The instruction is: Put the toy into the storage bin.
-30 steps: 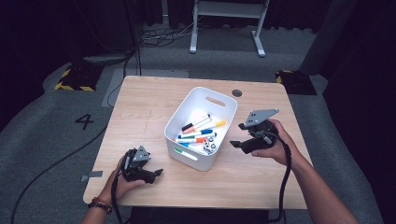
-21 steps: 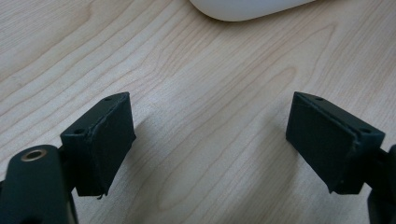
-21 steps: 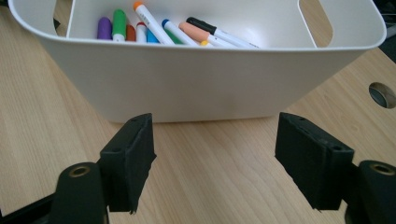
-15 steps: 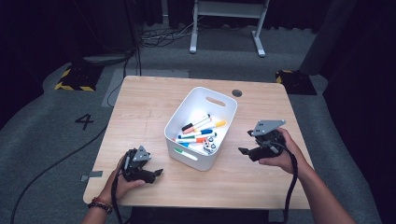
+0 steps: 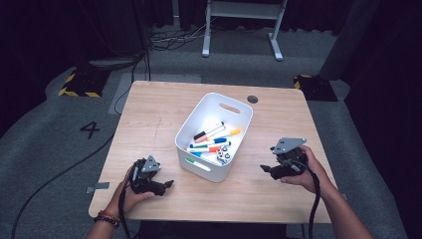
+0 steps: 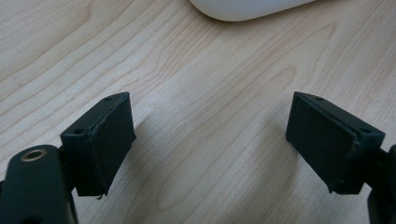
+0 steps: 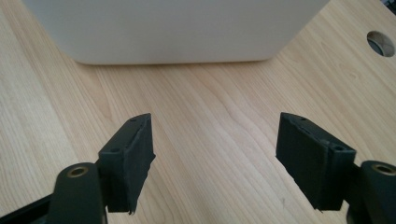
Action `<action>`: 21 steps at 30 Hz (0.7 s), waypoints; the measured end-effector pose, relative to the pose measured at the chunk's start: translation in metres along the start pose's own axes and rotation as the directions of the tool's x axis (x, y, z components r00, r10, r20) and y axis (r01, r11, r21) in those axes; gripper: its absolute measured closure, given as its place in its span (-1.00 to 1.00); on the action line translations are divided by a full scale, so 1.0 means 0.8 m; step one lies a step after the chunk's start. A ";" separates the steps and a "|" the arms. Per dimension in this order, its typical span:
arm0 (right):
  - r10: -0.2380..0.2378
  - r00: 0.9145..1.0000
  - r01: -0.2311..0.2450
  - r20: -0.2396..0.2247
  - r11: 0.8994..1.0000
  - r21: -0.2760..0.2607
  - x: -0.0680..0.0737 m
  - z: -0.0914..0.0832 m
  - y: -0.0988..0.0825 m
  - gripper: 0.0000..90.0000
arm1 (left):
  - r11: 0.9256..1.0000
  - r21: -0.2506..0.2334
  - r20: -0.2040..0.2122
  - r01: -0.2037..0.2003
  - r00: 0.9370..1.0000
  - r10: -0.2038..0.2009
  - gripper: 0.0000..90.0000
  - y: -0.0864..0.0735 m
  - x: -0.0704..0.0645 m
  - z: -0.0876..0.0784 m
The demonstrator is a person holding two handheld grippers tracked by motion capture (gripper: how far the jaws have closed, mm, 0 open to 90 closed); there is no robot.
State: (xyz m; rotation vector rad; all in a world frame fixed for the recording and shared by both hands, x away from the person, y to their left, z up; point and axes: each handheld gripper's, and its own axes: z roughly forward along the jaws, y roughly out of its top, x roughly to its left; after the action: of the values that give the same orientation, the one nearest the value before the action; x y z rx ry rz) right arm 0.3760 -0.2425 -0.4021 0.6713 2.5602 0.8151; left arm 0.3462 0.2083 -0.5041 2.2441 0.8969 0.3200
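Wooden table (image 5: 149, 114) on grey floor; white bin (image 5: 214, 137) of markers (image 5: 211, 141) at centre; left gripper (image 5: 169, 184) and right gripper (image 5: 263, 168) flank bin, both jaws spread, empty, resting low
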 end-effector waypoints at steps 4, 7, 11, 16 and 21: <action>0.021 1.000 -0.021 0.012 1.000 0.016 0.000 0.004 -0.012 -0.38 | 1.000 0.000 0.001 0.000 1.000 0.000 -0.66 0.000 0.000 0.000; 0.025 0.999 -0.025 0.020 0.999 0.025 0.000 0.007 -0.020 -0.38 | 1.000 0.000 0.001 0.000 1.000 0.000 -0.66 0.000 0.000 0.000; 0.033 0.999 -0.034 0.028 0.999 0.031 -0.002 0.013 -0.033 -0.38 | 1.000 0.000 0.002 0.000 1.000 0.000 -0.66 0.000 0.000 0.000; 0.055 0.998 -0.056 0.029 0.998 0.037 -0.004 0.016 -0.048 -0.38 | 1.000 0.000 0.001 0.001 1.000 -0.001 -0.66 0.000 0.000 0.000; 0.080 0.996 -0.081 0.029 0.996 0.032 -0.007 0.017 -0.063 -0.39 | 1.000 0.000 0.000 0.000 1.000 0.000 -0.66 0.000 0.000 0.000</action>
State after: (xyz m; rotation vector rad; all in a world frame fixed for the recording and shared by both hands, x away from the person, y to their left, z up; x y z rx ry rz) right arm 0.3707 -0.2759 -0.4426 0.7954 2.5413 0.7859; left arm 0.3462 0.2083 -0.5041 2.2442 0.8970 0.3193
